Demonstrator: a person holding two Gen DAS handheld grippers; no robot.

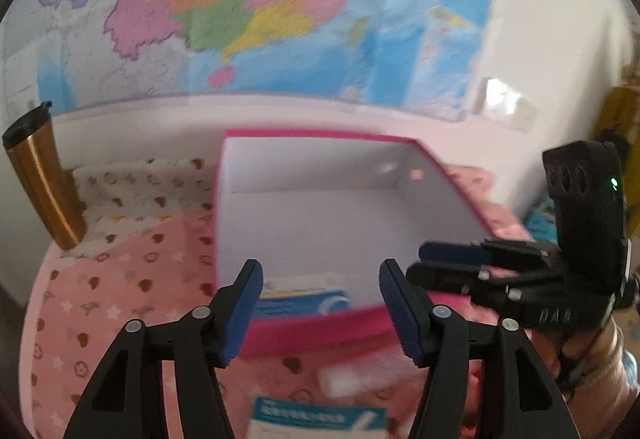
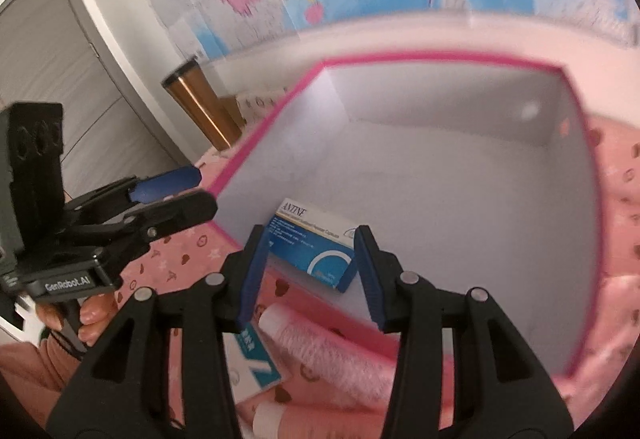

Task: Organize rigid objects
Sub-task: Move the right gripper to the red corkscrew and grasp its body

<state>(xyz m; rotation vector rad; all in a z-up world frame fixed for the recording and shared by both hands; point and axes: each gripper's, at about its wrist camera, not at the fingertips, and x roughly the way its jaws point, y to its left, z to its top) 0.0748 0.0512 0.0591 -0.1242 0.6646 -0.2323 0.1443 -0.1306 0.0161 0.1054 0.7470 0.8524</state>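
A pink box (image 1: 316,333) with a white inside stands on a pink patterned cloth. A blue-and-white medicine box (image 1: 304,297) lies in it against the near wall. My left gripper (image 1: 322,305) hovers over that wall, open, its pads clear of the medicine box. In the right wrist view the medicine box (image 2: 312,243) shows beyond my right gripper (image 2: 310,273), which is open and holds nothing. From the left wrist view the right gripper (image 1: 424,265) sits at the pink box's right wall. The left gripper (image 2: 200,191) appears by the pink box's (image 2: 400,57) left wall.
On the cloth in front of the pink box lie a teal-and-white carton (image 1: 316,419) (image 2: 256,363), a white-capped tube (image 1: 344,379) and pink tubes (image 2: 332,351). A gold tumbler (image 1: 44,179) (image 2: 200,107) stands at the back left. A map covers the wall; a grey door (image 2: 60,79) is left.
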